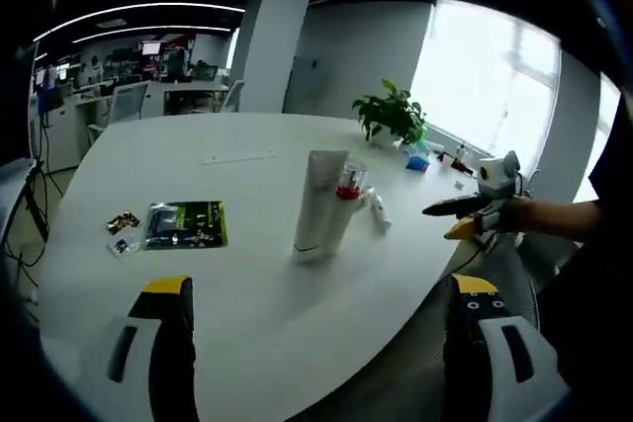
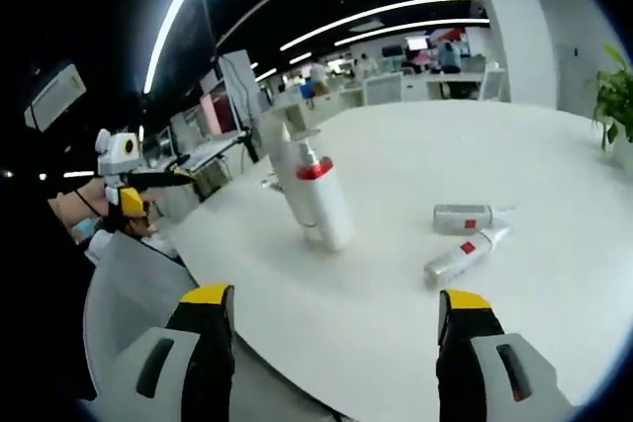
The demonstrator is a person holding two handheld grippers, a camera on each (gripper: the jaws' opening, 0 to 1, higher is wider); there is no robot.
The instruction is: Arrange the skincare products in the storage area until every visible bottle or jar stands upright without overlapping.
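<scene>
The left gripper (image 1: 316, 289) has two broad black jaws, each capped at the tip with a yellow pad and carried on a pale grey housing cut by a dark slot. The right gripper (image 2: 336, 298) is built the same way — black jaws, yellow tips, grey shoulders with a dark oblong slot on each side. Seen from the side in the left gripper view, that gripper shows slim dark fingers with a yellow underside and a light grey body, held by a hand (image 1: 519, 214) that leads into a dark sleeve (image 1: 593, 244) — black or near-black cloth.
</scene>
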